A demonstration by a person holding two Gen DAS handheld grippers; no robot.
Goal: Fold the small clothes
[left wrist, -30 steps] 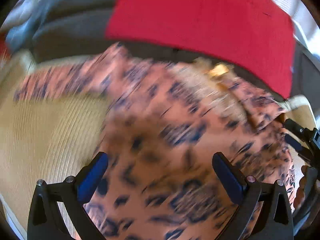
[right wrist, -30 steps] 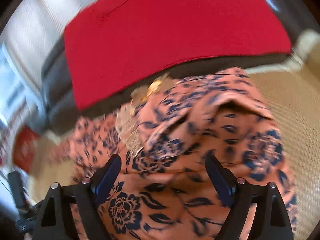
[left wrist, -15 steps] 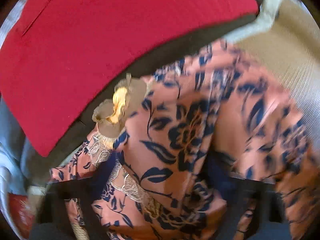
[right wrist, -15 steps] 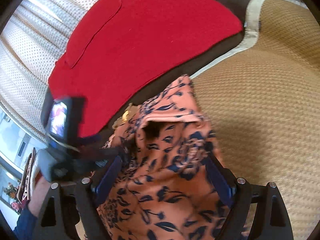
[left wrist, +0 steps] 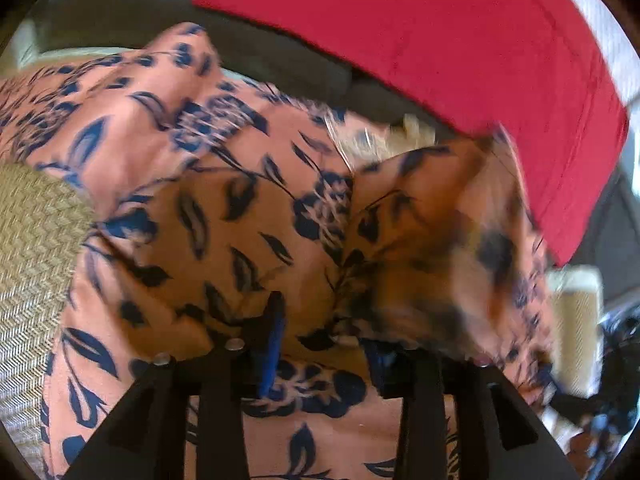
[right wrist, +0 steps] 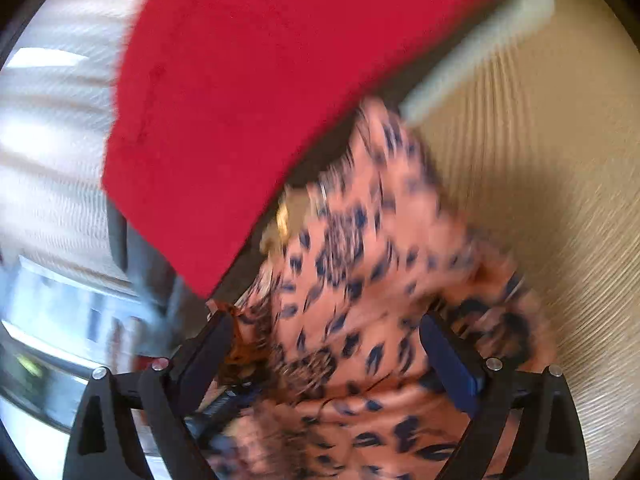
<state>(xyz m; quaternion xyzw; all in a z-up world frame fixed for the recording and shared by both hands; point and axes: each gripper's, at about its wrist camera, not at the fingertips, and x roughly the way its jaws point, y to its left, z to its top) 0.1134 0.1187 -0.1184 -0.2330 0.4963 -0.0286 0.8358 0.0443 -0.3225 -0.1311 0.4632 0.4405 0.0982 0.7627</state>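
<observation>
A small salmon-pink garment with a dark blue flower print (left wrist: 240, 216) lies crumpled on a woven tan mat (left wrist: 36, 240). My left gripper (left wrist: 320, 332) has its jaws partly closed, with a bunched fold of the garment (left wrist: 432, 264) draped over the right finger; whether it grips the cloth is unclear. My right gripper (right wrist: 328, 344) is open, with the garment (right wrist: 360, 280) lying between its fingers, blurred by motion. A pale lace trim with a gold piece (right wrist: 282, 216) shows at the garment's far edge.
A red cloth (left wrist: 420, 40) lies on a dark cushion behind the garment; it also shows in the right wrist view (right wrist: 260, 80). The mat's pale border (right wrist: 472, 64) runs along the red cloth. White patterned fabric (right wrist: 48, 140) and a bright window area are at the left.
The left jaws have narrowed from wide open, and a fold of garment now lies over the right finger. Both views have swung; the right gripper has stayed open over the garment.
</observation>
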